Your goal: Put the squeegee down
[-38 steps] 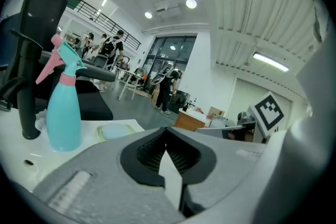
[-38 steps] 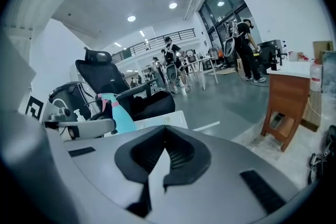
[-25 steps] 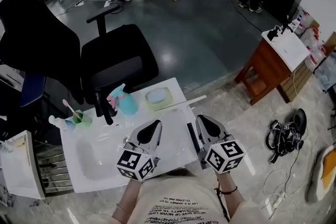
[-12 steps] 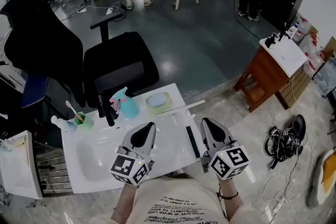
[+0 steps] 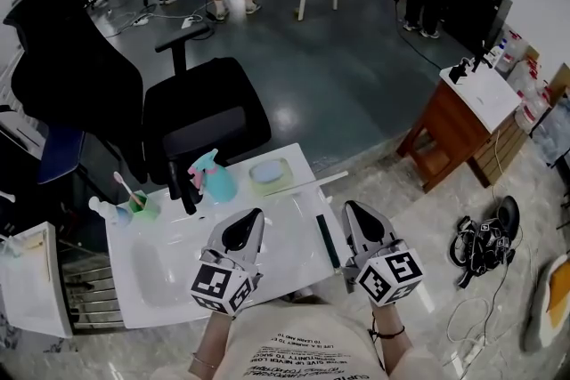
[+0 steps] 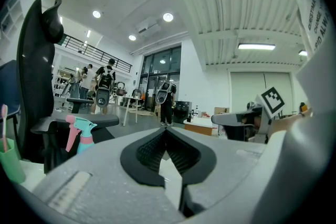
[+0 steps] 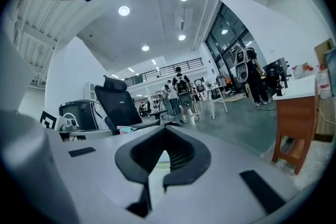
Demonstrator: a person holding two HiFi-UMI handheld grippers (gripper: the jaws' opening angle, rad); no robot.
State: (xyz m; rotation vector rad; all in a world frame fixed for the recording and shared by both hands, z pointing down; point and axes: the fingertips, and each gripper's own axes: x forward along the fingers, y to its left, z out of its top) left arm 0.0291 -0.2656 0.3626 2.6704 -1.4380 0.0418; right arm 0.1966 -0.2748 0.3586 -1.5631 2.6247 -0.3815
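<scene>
The squeegee (image 5: 326, 240), a thin black bar, lies flat on the white sink top (image 5: 294, 258), between my two grippers and closer to the right one. No gripper touches it. My left gripper (image 5: 252, 215) hovers over the sink top with its jaws together and empty. My right gripper (image 5: 351, 208) hangs just right of the squeegee, jaws also together and empty. In the left gripper view the jaw tips meet at the left gripper (image 6: 166, 130). The right gripper view shows the right gripper (image 7: 165, 130) the same way, with nothing between the jaws.
A teal spray bottle (image 5: 214, 174), a black tap (image 5: 183, 189), a green cup (image 5: 139, 201) and a round sponge dish (image 5: 270, 171) stand along the far edge. A white rod (image 5: 305, 182) lies there too. A black office chair (image 5: 200, 113) stands beyond, and a wooden cabinet (image 5: 459, 116) at right.
Both grippers drew slightly back toward the person and upward, then held still. The squeegee stayed flat on the sink top.
</scene>
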